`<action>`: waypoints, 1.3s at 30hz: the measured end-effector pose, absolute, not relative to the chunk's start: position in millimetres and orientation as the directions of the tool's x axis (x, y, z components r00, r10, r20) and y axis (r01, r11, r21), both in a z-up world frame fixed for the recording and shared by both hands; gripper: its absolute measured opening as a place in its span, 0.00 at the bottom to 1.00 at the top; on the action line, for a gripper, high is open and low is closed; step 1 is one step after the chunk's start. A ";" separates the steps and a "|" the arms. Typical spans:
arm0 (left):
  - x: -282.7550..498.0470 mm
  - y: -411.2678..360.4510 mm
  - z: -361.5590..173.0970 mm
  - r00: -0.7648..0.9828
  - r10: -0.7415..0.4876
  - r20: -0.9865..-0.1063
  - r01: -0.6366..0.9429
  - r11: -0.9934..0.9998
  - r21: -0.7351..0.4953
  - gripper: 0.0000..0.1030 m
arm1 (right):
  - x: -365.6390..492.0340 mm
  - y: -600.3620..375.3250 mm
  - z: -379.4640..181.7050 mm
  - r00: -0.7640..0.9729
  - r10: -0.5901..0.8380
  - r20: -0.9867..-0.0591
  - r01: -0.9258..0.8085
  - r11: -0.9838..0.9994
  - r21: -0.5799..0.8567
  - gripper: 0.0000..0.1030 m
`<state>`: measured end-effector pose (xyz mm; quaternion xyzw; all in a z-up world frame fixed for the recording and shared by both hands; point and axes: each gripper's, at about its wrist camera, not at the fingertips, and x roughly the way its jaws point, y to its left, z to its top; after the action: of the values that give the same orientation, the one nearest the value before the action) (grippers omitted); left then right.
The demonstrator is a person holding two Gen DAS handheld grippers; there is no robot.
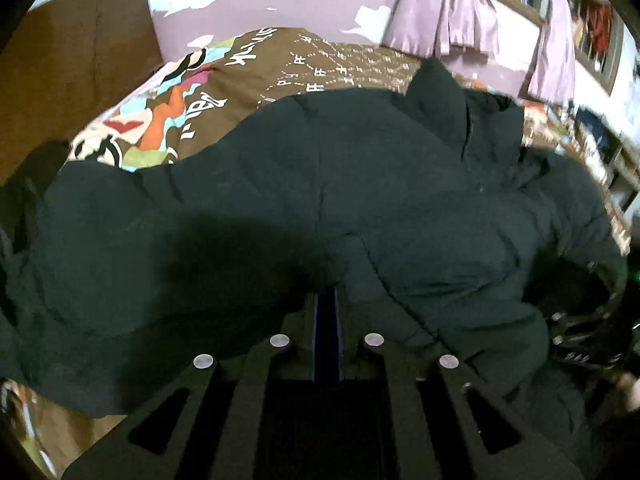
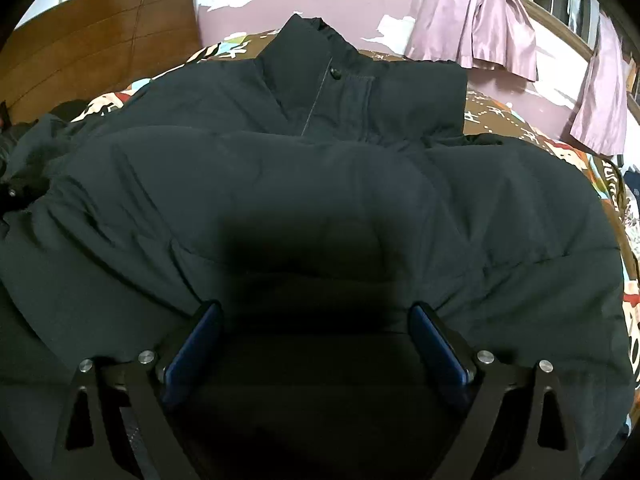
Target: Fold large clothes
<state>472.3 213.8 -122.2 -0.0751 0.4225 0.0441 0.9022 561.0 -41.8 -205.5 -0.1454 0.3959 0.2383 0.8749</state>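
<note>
The left gripper (image 1: 328, 300) is seen clenched tight, its blue pads pressed together with no fabric clearly caught between them, tips right at the dark padded jacket (image 1: 320, 200). The right gripper (image 2: 314, 312) is spread wide and released, nothing pinched, with a puffy fold of the same jacket bulging just ahead of and between its blue pads (image 2: 436, 344). Further out, the collar (image 2: 316, 52) is found at the far end, and the whole coat is laid across a patterned bedspread (image 1: 280, 68).
</note>
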 end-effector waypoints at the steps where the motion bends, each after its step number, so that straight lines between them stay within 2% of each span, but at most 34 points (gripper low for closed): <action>1: 469.3 217.3 -117.5 0.649 0.011 -0.761 -0.154 0.981 -0.117 0.08 | 559.8 -42.4 -205.3 0.577 0.302 -0.759 -0.530 0.845 -0.068 0.93; 3: 457.5 223.7 -106.8 0.674 0.035 -0.738 -0.193 0.972 -0.130 0.09 | 557.6 -40.3 -203.7 0.590 0.296 -0.752 -0.524 0.848 -0.078 0.95; 5: 437.7 232.1 -95.3 0.711 0.096 -0.697 -0.270 0.952 -0.143 0.20 | 554.5 -40.7 -203.4 0.608 0.283 -0.742 -0.514 0.852 -0.096 0.97; 6: 426.6 237.9 -90.2 0.730 0.129 -0.671 -0.315 0.935 -0.162 0.44 | 553.8 -39.5 -202.8 0.613 0.277 -0.740 -0.511 0.854 -0.103 0.98; 7: 417.3 242.7 -86.3 0.744 0.154 -0.650 -0.349 0.919 -0.183 0.74 | 552.4 -39.1 -202.5 0.621 0.269 -0.736 -0.506 0.855 -0.114 0.98; 9: 384.9 263.8 -77.9 0.782 0.267 -0.563 -0.477 0.837 -0.267 0.83 | 551.6 -39.8 -201.9 0.626 0.265 -0.734 -0.503 0.856 -0.120 0.99; 11: 366.6 287.4 -77.9 0.775 0.325 -0.542 -0.565 0.740 -0.365 0.86 | 551.5 -40.3 -201.5 0.627 0.265 -0.733 -0.502 0.857 -0.120 1.00; 13: 363.6 311.3 -80.9 0.732 0.341 -0.590 -0.635 0.656 -0.408 0.87 | 551.3 -39.8 -201.3 0.629 0.264 -0.731 -0.501 0.857 -0.121 1.00; 18: 336.2 365.7 -87.9 0.623 0.469 -0.626 -0.780 0.437 -0.449 0.87 | 550.7 -39.4 -198.1 0.639 0.261 -0.724 -0.492 0.862 -0.123 1.00; 21: 317.5 391.5 -87.4 0.559 0.542 -0.627 -0.828 0.325 -0.457 0.87 | 541.5 -36.5 -177.4 0.715 0.227 -0.661 -0.433 0.886 -0.165 1.00; 23: 302.9 408.2 -87.5 0.515 0.571 -0.639 -0.846 0.221 -0.485 0.87 | 534.8 -25.6 -158.1 0.732 0.284 -0.620 -0.448 0.885 -0.124 1.00; 28: 277.5 440.8 -101.8 0.507 0.547 -0.666 -0.826 0.088 -0.557 0.87 | 529.5 31.6 -127.3 0.627 0.478 -0.615 -0.590 0.807 0.024 1.00; 31: 264.9 461.7 -116.0 0.535 0.497 -0.683 -0.798 0.030 -0.603 0.87 | 528.4 58.1 -135.2 0.551 0.530 -0.644 -0.637 0.766 0.085 1.00; 34: 251.9 478.0 -134.9 0.522 0.445 -0.727 -0.792 -0.063 -0.607 0.87 | 524.1 84.7 -167.2 0.500 0.483 -0.719 -0.672 0.740 0.030 1.00; 39: 240.1 492.1 -149.3 0.555 0.401 -0.729 -0.756 -0.121 -0.643 0.87 | 519.4 81.5 -181.1 0.536 0.493 -0.686 -0.666 0.746 0.016 1.00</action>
<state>240.1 492.1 -149.3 -0.6000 0.1480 0.4479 0.6461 519.4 81.5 -181.1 -0.1244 0.3475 0.3338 0.8674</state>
